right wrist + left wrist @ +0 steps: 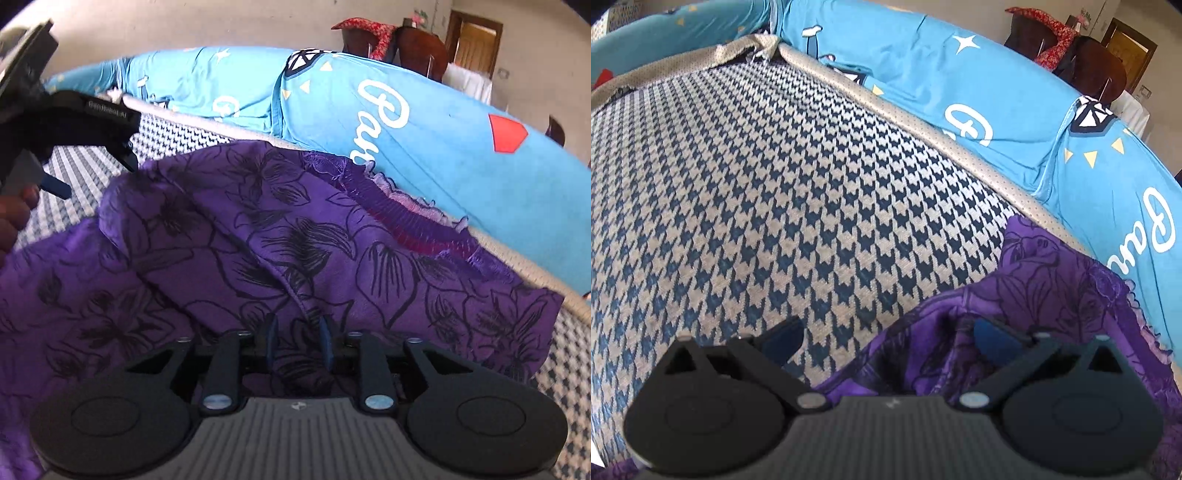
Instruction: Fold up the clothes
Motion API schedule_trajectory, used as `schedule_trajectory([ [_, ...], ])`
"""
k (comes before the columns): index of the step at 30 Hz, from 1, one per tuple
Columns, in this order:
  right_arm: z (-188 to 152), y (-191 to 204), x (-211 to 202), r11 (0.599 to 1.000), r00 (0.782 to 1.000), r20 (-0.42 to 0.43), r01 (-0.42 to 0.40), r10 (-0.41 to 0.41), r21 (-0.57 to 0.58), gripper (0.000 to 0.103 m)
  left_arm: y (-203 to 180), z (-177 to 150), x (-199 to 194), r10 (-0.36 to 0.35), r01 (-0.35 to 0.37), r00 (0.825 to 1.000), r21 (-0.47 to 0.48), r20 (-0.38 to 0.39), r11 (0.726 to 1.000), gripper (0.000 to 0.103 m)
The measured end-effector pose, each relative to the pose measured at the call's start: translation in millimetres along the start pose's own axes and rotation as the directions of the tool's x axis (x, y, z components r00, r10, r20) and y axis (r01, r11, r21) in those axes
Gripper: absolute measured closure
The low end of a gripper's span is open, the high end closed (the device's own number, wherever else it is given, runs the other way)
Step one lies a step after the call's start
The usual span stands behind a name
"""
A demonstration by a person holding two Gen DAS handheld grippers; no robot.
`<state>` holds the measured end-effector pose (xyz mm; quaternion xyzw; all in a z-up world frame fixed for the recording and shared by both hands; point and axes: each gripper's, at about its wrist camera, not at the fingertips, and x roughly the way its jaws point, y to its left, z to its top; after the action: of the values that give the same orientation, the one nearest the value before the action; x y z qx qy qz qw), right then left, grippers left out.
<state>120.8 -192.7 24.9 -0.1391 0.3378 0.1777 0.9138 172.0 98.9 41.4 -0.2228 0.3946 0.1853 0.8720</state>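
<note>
**Purple garment pinched on a houndstooth bed**

Right tongs, black with blue pads, sit nearly pressed together at the bottom of the right wrist view, pinching a raised fold of the purple fabric garment printed with black outlined flowers. That garment spreads ahead of and to both sides of these tongs, bunched into soft ridges, with a fringed purple and pink trim along its far edge. It lies on the blue-and-grey houndstooth bed cover, which shows beyond the garment's left side and again at the right edge.

Left tongs stand spread wide and hold nothing. Their left finger hangs over bare houndstooth bed cover; their right finger sits over a rumpled corner of the purple garment, though contact with the cloth cannot be made out. From the right wrist view, the left tongs appear at upper left, above the garment's left edge, gripped by a hand.

Beyond both tongs, a bright blue bolster cushion with white script and yellow triangles runs along the far side of the bed, past a beige dotted border. Farther back stand dark wooden chairs, one draped with red patterned cloth.
</note>
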Motion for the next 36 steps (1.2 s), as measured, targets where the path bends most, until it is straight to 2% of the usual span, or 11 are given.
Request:
schedule_trajectory([
  [2,0,-4,-6,1.000,1.000,0.005,-0.006,0.006,0.029,0.073,-5,1,-4,0.005,-0.005,0.999,0.022,0.031,1.000,0.000],
  [6,0,-20,-21,0.994,1.000,0.029,-0.005,0.002,0.112,0.069,-19,-3,-3,-0.030,0.028,0.999,0.072,0.037,0.997,0.000],
  [10,-1,-41,-30,0.976,0.996,0.046,0.065,-0.076,0.209,0.066,-36,-9,1,-0.068,0.064,0.997,0.132,0.021,0.989,0.000],
  [14,-6,-62,-32,0.944,0.982,0.040,0.163,-0.182,0.287,0.066,-52,-18,4,-0.088,0.085,0.996,0.188,0.008,0.978,0.000],
  [17,-9,-72,-30,0.925,0.977,0.037,0.186,-0.209,0.331,0.066,-62,-23,1,-0.106,0.096,0.994,0.237,0.029,0.967,0.000],
  [22,-10,-75,-22,0.927,0.974,0.021,0.206,-0.224,0.312,0.066,-79,-34,1,-0.132,0.114,0.991,0.331,0.032,0.937,0.000],
  [27,-16,-75,-10,0.938,0.975,-0.058,0.223,-0.215,0.265,0.056,-89,-43,15,-0.097,0.095,0.995,0.398,-0.014,0.912,0.000],
  [31,-20,-76,-9,0.947,0.976,-0.085,0.217,-0.203,0.237,0.050,-87,-47,24,-0.064,0.081,0.996,0.407,-0.056,0.910,0.000],
  [34,-19,-77,-16,0.948,0.973,-0.078,0.231,-0.218,0.221,0.050,-81,-48,29,-0.063,0.091,0.994,0.380,-0.086,0.920,0.000],
  [36,-18,-75,-26,0.955,0.977,-0.059,0.211,-0.203,0.210,0.050,-80,-49,29,-0.064,0.092,0.994,0.383,-0.086,0.919,0.000],
])
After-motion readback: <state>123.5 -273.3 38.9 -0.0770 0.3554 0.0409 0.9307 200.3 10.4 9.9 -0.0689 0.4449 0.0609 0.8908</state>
